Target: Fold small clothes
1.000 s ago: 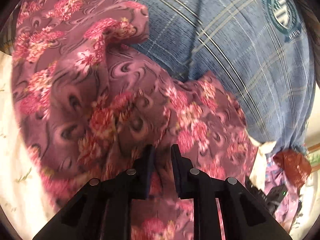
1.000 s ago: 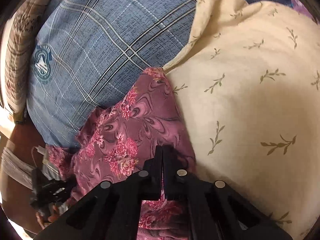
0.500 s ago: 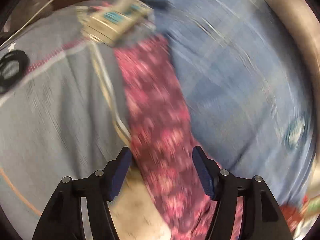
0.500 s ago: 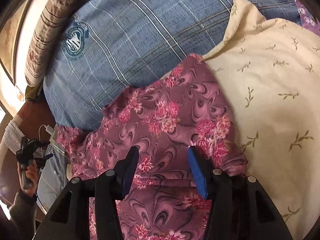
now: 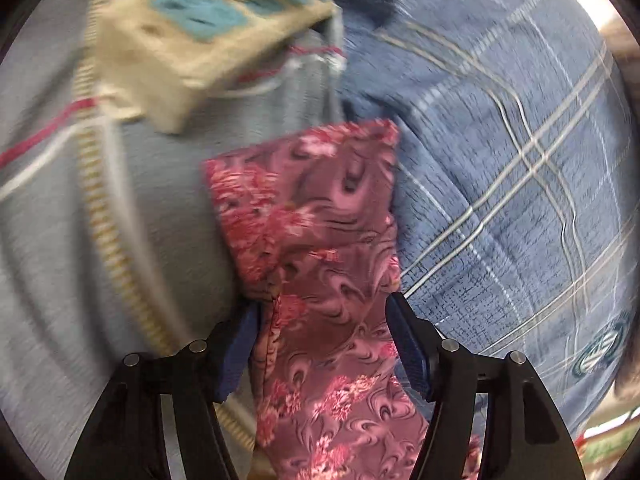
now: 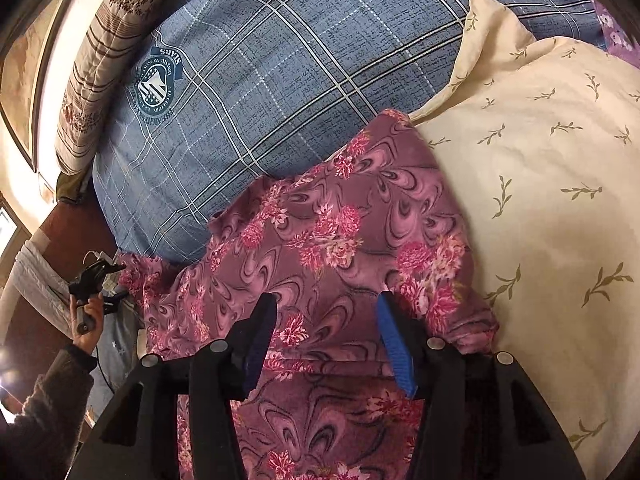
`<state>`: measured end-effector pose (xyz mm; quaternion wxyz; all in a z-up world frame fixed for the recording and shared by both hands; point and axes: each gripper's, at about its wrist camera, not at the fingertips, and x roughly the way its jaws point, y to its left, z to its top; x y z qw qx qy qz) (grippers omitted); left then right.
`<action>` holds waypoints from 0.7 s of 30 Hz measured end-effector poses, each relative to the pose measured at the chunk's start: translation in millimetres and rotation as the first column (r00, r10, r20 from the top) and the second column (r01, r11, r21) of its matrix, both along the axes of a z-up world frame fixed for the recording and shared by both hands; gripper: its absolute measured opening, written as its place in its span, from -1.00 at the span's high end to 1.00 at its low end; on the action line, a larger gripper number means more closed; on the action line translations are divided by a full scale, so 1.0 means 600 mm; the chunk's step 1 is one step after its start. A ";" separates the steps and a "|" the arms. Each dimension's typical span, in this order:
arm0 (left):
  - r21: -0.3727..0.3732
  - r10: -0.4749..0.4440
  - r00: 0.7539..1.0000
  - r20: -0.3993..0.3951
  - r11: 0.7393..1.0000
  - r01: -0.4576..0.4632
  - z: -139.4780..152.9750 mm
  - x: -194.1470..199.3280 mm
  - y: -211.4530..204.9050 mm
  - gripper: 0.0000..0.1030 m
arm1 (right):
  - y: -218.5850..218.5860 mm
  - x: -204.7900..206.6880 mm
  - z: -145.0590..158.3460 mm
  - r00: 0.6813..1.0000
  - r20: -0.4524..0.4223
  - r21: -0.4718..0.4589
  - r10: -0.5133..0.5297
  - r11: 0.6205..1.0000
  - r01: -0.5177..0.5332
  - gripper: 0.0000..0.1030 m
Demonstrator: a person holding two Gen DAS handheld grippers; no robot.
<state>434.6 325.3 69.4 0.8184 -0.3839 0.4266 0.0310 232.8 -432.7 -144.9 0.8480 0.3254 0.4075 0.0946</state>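
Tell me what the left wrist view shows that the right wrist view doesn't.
Only the left wrist view shows a beige power strip with teal sockets. Only the right wrist view shows a cream leaf-print pillow, a brown striped pillow, and a hand holding the other gripper. Both show the pink floral garment and the blue plaid pillow.

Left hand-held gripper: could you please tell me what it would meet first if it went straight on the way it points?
Probably the floral garment, which already runs between the open left hand-held gripper; beyond its far edge lies the beige power strip, though blur leaves depth unclear.
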 end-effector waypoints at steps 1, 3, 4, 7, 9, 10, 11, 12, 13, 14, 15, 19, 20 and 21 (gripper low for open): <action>0.014 -0.015 1.000 0.006 1.000 0.015 -0.005 0.004 -0.004 -0.06 | -0.001 0.000 0.000 1.000 0.002 0.003 -0.001 1.000 0.001 -0.04; 0.008 -0.033 0.999 -0.005 0.999 0.033 -0.027 0.012 -0.006 0.37 | -0.002 -0.001 -0.001 1.000 0.004 0.008 -0.001 1.000 0.001 -0.04; -0.014 -0.026 0.999 -0.022 1.000 0.026 -0.042 0.020 -0.006 0.81 | -0.002 -0.001 -0.001 1.000 0.005 0.010 -0.002 1.000 0.001 -0.04; -0.056 0.018 1.000 -0.007 0.998 -0.019 -0.064 0.004 0.001 0.93 | -0.003 -0.002 -0.002 1.000 0.009 0.017 -0.003 1.000 0.003 -0.04; -0.064 0.021 0.999 0.044 0.998 -0.018 -0.043 -0.020 -0.007 0.93 | -0.004 -0.002 -0.003 1.000 0.012 0.022 -0.004 1.000 0.004 -0.04; -0.065 0.014 0.998 0.064 0.998 -0.010 -0.030 -0.030 -0.013 0.93 | -0.004 -0.002 -0.003 1.000 0.013 0.025 -0.004 1.000 0.004 -0.04; -0.068 -0.001 0.996 0.088 0.998 0.007 -0.012 -0.042 -0.022 0.93 | -0.005 -0.002 -0.004 1.000 0.014 0.027 -0.004 1.000 0.004 -0.04; -0.071 -0.025 0.993 0.115 0.997 0.033 0.011 -0.055 -0.035 0.94 | -0.005 -0.002 -0.004 1.000 0.015 0.029 -0.005 1.000 0.004 -0.04; -0.074 -0.039 0.989 0.142 0.996 0.050 0.034 -0.068 -0.047 0.93 | -0.005 -0.003 -0.004 1.000 0.016 0.030 -0.005 1.000 0.004 -0.04; -0.067 -0.067 0.983 0.169 0.995 0.080 0.057 -0.080 -0.063 0.93 | -0.005 -0.003 -0.003 1.000 0.018 0.033 -0.005 0.999 0.004 -0.04; -0.054 -0.099 0.976 0.194 0.992 0.111 0.083 -0.093 -0.083 0.93 | -0.006 -0.003 -0.004 1.000 0.019 0.035 -0.006 0.999 0.005 -0.04; -0.012 -0.240 0.934 0.265 0.968 0.253 0.174 -0.143 -0.180 0.93 | -0.007 -0.005 -0.003 1.000 0.025 0.043 -0.006 0.999 0.005 -0.04; 0.001 -0.287 0.918 0.275 0.954 0.299 0.192 -0.160 -0.208 0.93 | -0.007 -0.005 -0.003 1.000 0.026 0.047 -0.008 0.999 0.006 -0.04; 0.008 -0.337 0.897 0.287 0.937 0.349 0.203 -0.171 -0.252 0.93 | -0.008 -0.006 -0.003 1.000 0.028 0.050 -0.009 0.999 0.007 -0.04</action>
